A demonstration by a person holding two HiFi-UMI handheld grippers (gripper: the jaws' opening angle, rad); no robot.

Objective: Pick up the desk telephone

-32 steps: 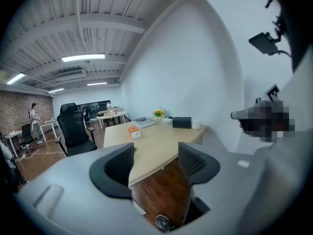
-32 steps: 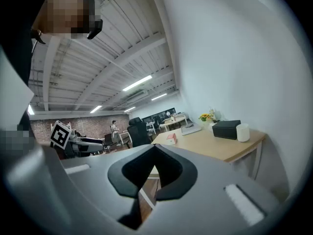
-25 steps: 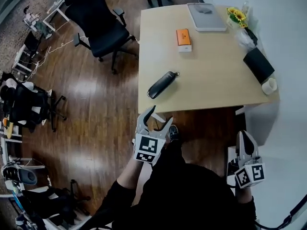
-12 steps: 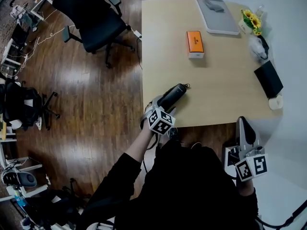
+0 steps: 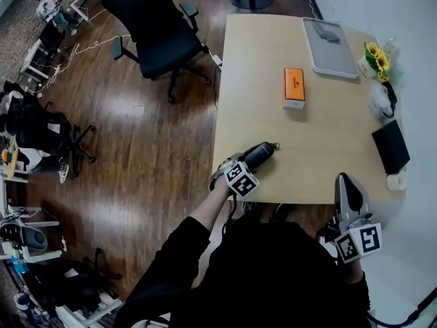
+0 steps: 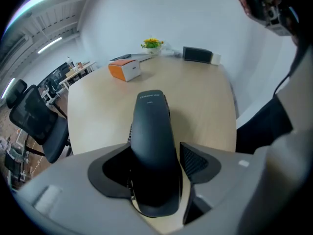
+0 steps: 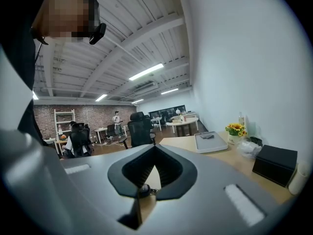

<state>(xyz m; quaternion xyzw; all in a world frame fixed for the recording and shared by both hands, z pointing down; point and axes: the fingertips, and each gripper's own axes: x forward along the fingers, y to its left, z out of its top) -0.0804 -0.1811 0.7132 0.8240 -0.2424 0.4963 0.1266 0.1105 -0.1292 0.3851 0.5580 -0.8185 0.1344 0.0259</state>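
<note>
The desk telephone's black handset (image 5: pixel 261 154) lies slantwise near the front left corner of the light wooden table (image 5: pixel 321 128). My left gripper (image 5: pixel 247 165) reaches over the table edge and straddles the handset's near end. In the left gripper view the handset (image 6: pixel 151 136) fills the space between the jaws; the left pad (image 6: pixel 115 166) lies against it, while a narrow gap shows at the right pad (image 6: pixel 196 160). My left gripper (image 6: pixel 156 163) is open. My right gripper (image 5: pixel 343 181) hangs shut below the table's front right edge, holding nothing (image 7: pixel 154 153).
On the table stand an orange box (image 5: pixel 294 87), a grey tray (image 5: pixel 330 38), yellow flowers (image 5: pixel 377 55), a black box (image 5: pixel 390 146) and a white cup (image 5: pixel 395 180). A black office chair (image 5: pixel 157 33) stands left of the table on the wooden floor.
My left gripper has travelled from below the table edge up onto the handset's near end, its jaws now either side of it. The right gripper stays low and shut.
</note>
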